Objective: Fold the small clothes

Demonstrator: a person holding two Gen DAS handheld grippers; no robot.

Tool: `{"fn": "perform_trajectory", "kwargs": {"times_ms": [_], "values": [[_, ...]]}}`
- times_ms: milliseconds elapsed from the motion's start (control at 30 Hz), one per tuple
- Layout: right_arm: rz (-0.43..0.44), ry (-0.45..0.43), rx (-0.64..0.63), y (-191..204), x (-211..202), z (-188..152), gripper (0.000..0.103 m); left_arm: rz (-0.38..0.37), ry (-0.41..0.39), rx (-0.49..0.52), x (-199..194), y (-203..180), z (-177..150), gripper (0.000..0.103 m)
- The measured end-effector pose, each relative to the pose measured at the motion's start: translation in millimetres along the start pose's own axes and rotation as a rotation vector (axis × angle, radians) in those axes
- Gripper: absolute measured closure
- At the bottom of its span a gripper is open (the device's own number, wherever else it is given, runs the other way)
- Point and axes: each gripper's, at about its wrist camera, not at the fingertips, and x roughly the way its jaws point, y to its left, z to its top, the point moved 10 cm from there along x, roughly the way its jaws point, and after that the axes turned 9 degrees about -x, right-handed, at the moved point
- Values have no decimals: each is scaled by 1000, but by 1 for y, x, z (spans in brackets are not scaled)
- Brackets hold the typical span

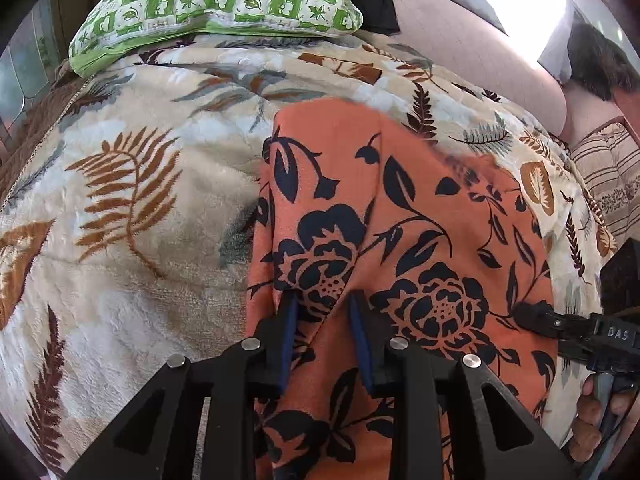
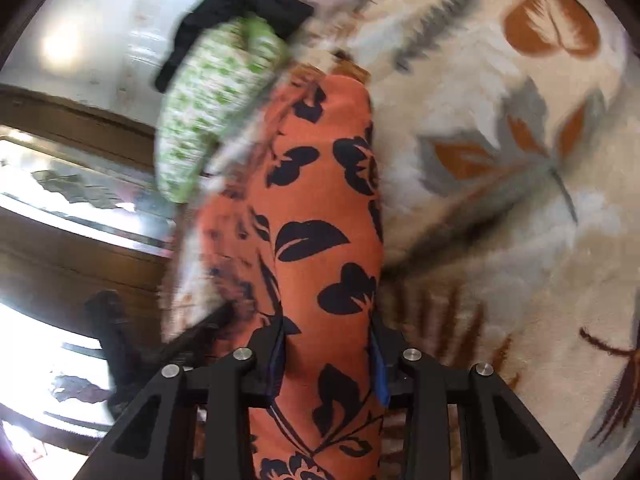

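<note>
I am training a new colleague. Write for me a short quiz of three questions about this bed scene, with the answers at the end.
1. True or false: the green-and-white checked pillow lies on the beige fleece blanket with leaf print.
2. What is between the pads of the right claw? A) the orange cloth with dark flowers B) a white towel C) a grey sock
3. What colour are the pads of the left claw?
Key: 1 true; 2 A; 3 blue.
</note>
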Motion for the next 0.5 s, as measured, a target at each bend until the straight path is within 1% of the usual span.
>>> {"fn": "perform_trajectory", "kwargs": {"times_ms": [33,67,100,133,167,200,233,267,300,333,367,400,433,467,500], "values": [[64,-20,30,1,-4,1,62,0,-4,6,-1,0,-1,74],[92,-38,40,3,-11,4,53,-5,-4,2,-1,2,-1,74],[99,-66,45,5,-21,10,44,-9,-4,-2,-1,2,0,74],[115,-94,43,8,-28,16,28,-9,-6,0,-1,2,-1,74],[134,-124,37,12,-36,26,25,-7,-9,3,0,3,1,74],[144,-153,33,13,-41,40,24,-7,-10,3,0,3,0,74],[141,-158,43,10,-40,51,23,-8,-9,1,-1,4,0,74],[138,-142,67,5,-33,60,20,-12,-7,-1,-1,4,0,74],[133,-106,92,-2,-20,67,20,-16,-5,-3,0,5,0,74],[125,-72,102,-6,-8,71,21,-20,-3,-5,-1,5,0,74],[129,-50,95,-4,1,73,27,-24,-4,-7,-1,6,0,74],[108,-66,67,3,-2,76,53,-31,-5,-7,-2,6,0,74],[85,-105,21,13,-11,80,65,-37,-5,-9,-1,7,0,73],[57,-142,-31,21,-16,82,69,-39,-4,-13,0,7,0,73],[9,-137,-31,15,-10,81,69,-36,-1,-15,0,6,0,73]]}}
